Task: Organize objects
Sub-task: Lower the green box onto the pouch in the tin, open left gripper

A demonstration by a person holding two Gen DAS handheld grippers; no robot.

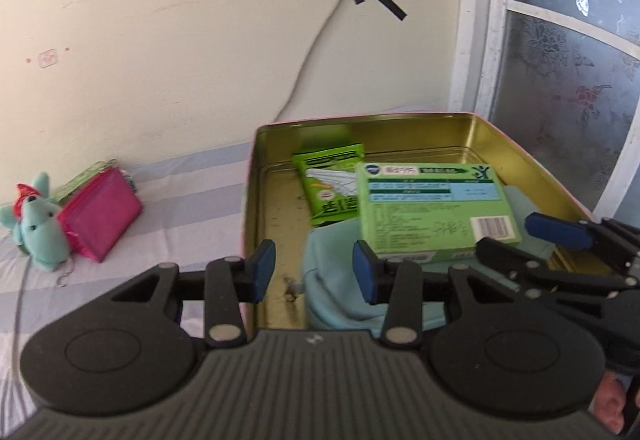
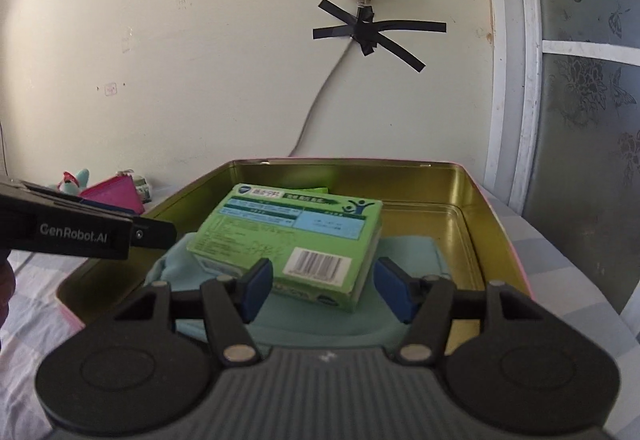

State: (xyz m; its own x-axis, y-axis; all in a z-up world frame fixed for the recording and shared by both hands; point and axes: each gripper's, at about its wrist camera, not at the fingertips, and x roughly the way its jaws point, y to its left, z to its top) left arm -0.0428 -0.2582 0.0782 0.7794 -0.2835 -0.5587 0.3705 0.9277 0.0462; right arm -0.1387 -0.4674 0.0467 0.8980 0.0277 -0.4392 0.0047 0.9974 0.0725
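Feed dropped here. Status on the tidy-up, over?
Left gripper and right gripper open, empty. Box on cloth in tin, beside packet. Toy, pouch outside tin. Nothing blocking.

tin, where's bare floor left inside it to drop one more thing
Inside the tin, bare gold floor runs down the left wall beside the green packet and teal pouch, and along the back and right walls behind the green box. The middle is crowded: box stacked on pouch.
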